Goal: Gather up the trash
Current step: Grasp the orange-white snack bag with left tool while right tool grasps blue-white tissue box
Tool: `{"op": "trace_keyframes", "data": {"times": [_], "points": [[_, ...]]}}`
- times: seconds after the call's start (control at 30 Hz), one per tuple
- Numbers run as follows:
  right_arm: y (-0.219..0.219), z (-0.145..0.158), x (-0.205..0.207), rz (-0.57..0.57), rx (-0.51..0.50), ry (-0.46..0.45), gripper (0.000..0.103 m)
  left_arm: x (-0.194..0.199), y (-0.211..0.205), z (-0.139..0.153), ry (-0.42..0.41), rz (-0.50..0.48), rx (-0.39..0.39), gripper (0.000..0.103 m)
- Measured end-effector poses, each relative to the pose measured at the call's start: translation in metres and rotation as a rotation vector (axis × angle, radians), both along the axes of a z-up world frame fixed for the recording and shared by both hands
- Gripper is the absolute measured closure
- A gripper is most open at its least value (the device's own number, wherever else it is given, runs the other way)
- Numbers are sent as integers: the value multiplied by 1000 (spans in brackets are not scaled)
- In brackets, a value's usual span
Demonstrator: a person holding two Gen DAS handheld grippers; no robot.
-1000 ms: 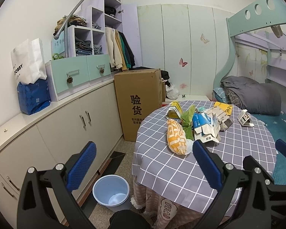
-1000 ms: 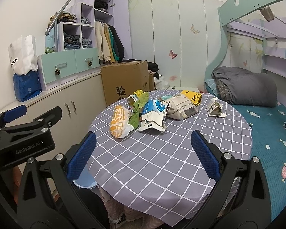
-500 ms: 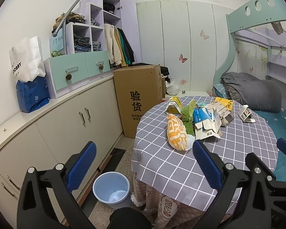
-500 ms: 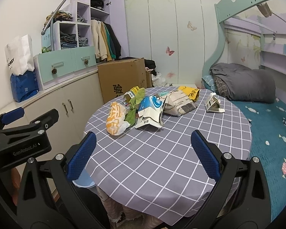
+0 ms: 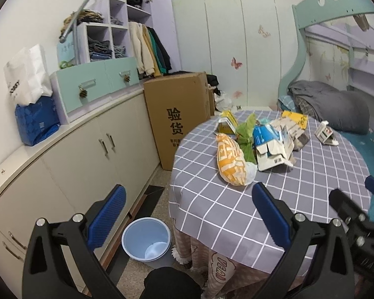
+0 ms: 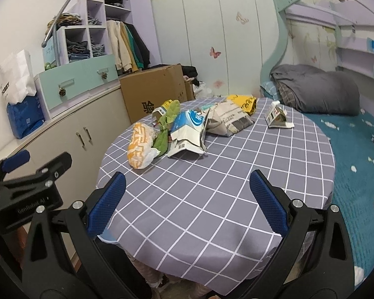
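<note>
On the floor at far left, just beside the table skirt, sits the blue bin (image 5: 146,241), open-topped and holding nothing I can make out. Moving right onto the round table (image 5: 236,211) with the grey checked cloth: the trash is clustered on the far half, well apart from both grippers. First the orange snack bag (image 5: 230,163), puffy and crinkly, light, probably slippery film, so pinch it across the narrow upper end or at a crimped seam rather than the fat middle. Touching it on the right, a green wrapper (image 5: 245,144), soft and floppy. Next the blue-white carton (image 5: 271,147), flattened, stiff card with torn flaps; take it by an edge. Behind it crumpled newspaper (image 6: 230,122) and a yellow bag (image 6: 244,103), both light and crushable. Off alone at right, a small folded carton (image 6: 276,118), stiff, easy to nip at its peak (nothing looks fragile or heavy). Left gripper (image 5: 187,214) hangs over the table's near-left edge above the bin side, jaws spread wide, holding and touching nothing. Right gripper (image 6: 187,201) hovers over bare cloth at the near edge, jaws equally wide, empty. No piece collected yet, by my reading.
</note>
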State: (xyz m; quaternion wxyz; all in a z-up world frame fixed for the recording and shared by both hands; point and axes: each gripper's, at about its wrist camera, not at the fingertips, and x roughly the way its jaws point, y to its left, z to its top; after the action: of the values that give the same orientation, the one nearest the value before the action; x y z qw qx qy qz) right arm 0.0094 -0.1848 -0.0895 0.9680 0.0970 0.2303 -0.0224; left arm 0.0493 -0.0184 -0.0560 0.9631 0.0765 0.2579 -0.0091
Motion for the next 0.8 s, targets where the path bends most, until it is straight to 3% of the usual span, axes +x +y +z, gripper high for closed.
{"op": "trace_keyframes", "data": {"times": [0.27, 0.5, 0.67, 0.73, 0.8], "points": [[-21, -18, 43, -14, 110, 107, 6, 56, -4, -23, 131, -103, -119, 4], [-37, -23, 94, -26, 175, 163, 6, 118, -20, -42, 214, -104, -158, 4], [-48, -26, 131, -16, 243, 155, 6, 156, -28, -52, 263, -88, -172, 5], [-51, -27, 142, -45, 235, 155, 6, 167, -27, -56, 278, -85, -195, 10], [-58, -30, 156, -68, 247, 171, 7, 174, -26, -61, 313, -84, -215, 31]]}}
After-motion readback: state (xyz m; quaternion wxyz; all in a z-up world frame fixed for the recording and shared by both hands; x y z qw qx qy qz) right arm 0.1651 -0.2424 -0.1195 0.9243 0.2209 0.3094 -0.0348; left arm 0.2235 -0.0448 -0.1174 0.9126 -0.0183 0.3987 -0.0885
